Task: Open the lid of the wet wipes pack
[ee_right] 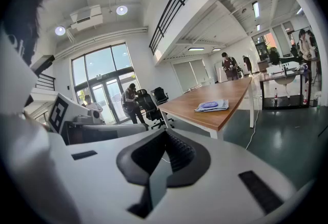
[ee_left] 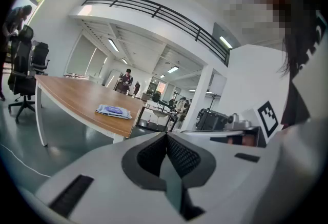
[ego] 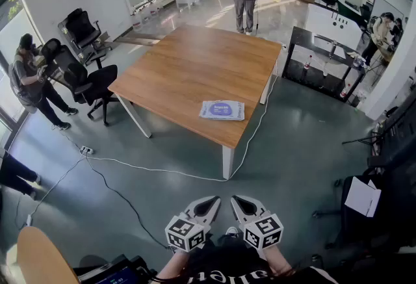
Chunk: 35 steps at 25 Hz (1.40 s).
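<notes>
Wet wipes pack lies at the worktop's near edge, easily reached. Left gripper and right gripper wait well apart from it, jaws closed and empty.

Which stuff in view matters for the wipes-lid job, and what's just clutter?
In the job:
wet wipes pack, flat near the front edge of the wooden table
left gripper and right gripper, both with jaws together, empty, held well short of the table

Lying about:
office chairs
floor cable
power strip
black desk
</notes>
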### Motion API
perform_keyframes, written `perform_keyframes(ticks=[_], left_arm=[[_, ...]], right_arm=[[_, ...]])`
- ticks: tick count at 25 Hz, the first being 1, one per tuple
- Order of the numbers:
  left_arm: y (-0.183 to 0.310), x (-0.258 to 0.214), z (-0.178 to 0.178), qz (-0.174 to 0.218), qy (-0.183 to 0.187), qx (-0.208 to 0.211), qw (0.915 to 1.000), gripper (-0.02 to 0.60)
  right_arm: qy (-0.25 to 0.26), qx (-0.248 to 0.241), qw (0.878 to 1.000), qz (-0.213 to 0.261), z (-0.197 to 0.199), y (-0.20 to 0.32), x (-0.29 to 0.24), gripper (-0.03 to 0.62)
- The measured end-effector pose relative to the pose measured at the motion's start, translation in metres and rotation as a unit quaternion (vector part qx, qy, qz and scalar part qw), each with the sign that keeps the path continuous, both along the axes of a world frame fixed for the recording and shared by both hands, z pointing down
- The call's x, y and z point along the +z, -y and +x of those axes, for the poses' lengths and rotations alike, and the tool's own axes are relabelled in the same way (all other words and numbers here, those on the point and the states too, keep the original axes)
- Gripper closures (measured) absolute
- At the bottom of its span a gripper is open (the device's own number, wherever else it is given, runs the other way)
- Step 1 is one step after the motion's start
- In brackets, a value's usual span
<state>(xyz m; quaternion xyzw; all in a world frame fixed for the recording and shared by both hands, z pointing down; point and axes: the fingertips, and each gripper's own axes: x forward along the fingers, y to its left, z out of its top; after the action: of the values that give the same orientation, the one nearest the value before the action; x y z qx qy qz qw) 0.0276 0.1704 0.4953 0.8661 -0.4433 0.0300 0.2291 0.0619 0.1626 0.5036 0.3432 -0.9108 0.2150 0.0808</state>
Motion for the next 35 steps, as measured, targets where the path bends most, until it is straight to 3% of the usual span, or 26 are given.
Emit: perform_keyframes(ticks=[4,11,19,28,35], left_arm=[[0.028,0.006,0.008,-0.008,0.001,-0.008,0.9999,0.578],[0.084,0.005,-0.012,-0.007,0.002,-0.052,0.9986,0.578],[0.186,0.023,-0.039,-0.011,0.002,-0.057,0.9983,0.578],[0.323,0.039,-0.078,-0.038,0.004,-0.024,0.9990,0.578],[0.394,0.067,-0.107,-0.061,0.028,0.018,0.9976,0.560]], right_arm=[[0.000,-0.001,1.000,-0.006,0.013,0.032,0.006,0.586],[0.004,-0.002,1.000,-0.022,0.020,0.077,0.016,0.586],[-0.009,0.016,1.000,-0.024,0.016,0.163,0.021,0.586],[-0.030,0.043,0.998,-0.034,-0.023,0.291,0.023,0.586],[-0.038,0.071,0.996,-0.044,-0.055,0.363,0.034,0.586]])
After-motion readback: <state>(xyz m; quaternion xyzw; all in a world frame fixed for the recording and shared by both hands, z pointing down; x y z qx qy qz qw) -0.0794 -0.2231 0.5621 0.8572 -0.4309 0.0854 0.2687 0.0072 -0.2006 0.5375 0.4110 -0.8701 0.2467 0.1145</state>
